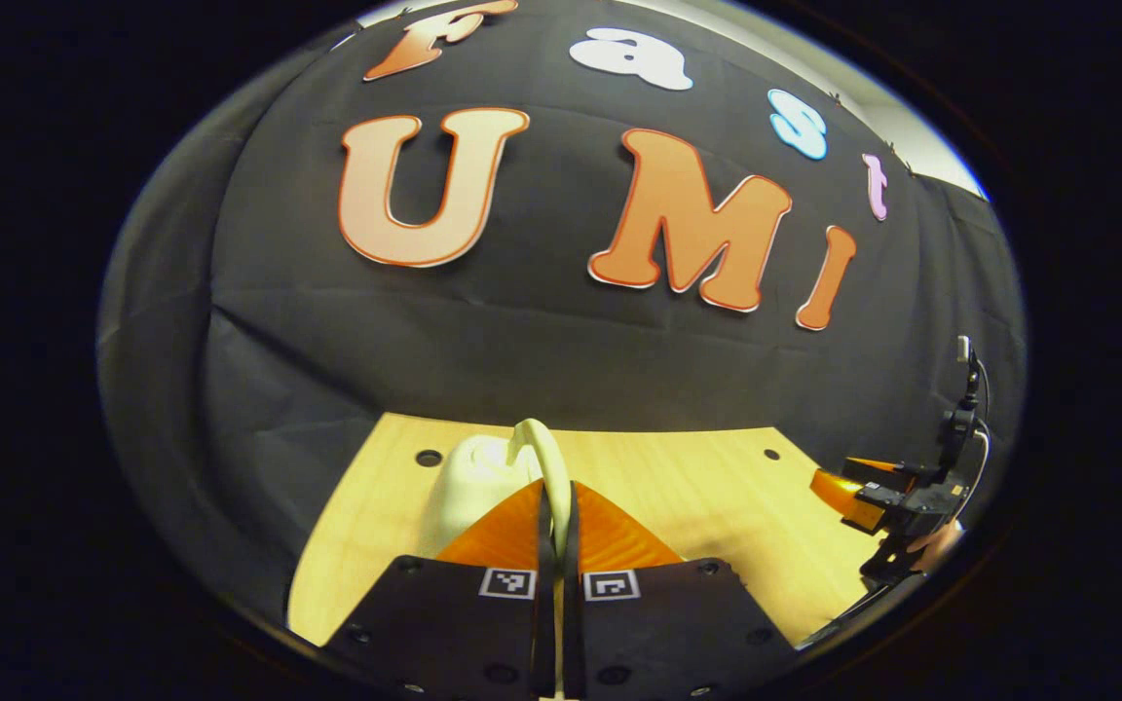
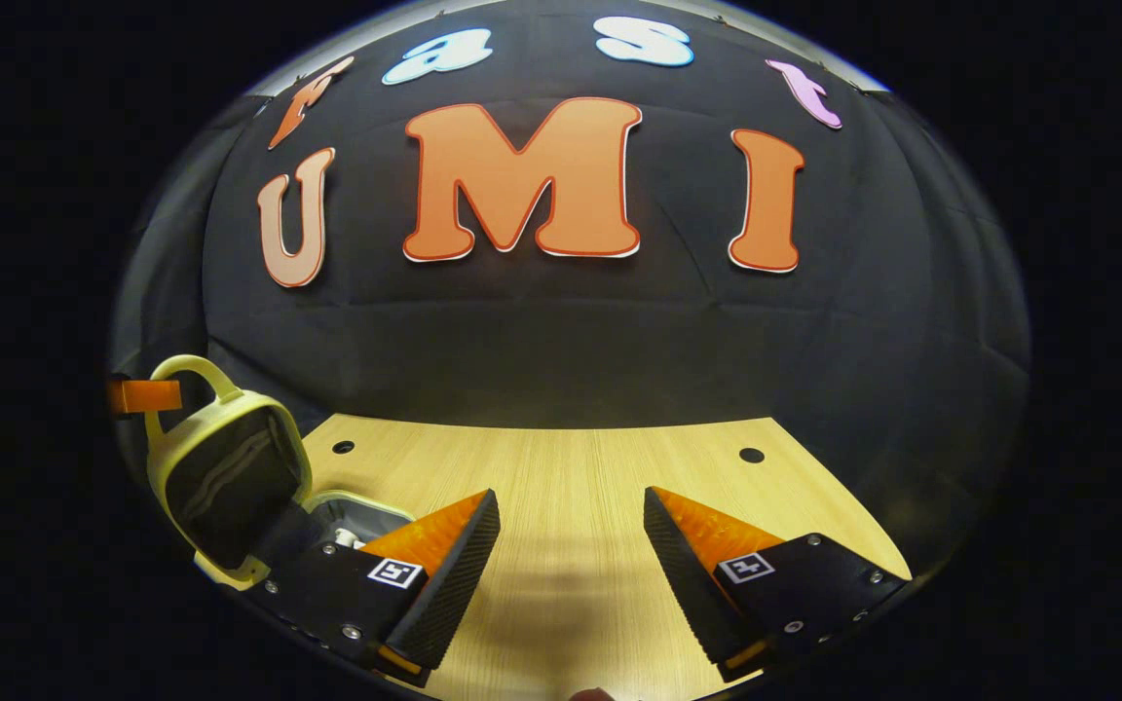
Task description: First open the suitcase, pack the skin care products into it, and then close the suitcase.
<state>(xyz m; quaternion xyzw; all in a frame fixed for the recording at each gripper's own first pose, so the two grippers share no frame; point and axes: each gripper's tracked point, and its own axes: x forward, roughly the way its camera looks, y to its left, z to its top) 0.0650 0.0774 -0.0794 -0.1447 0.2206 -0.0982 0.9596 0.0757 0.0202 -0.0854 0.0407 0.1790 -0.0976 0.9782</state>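
With our left gripper [image 1: 557, 526] pinching the suitcase [image 2: 230, 477] handle [image 1: 549, 458], lid raised, and right gripper [image 2: 571, 545] spread ahead, closing remains.

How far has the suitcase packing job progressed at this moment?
Done: the suitcase is open, lid raised, and something white lies in its base, though I cannot identify it. In hand: the left gripper is shut on the suitcase handle, holding the lid. The right gripper is open over the table. Left: closing the suitcase.
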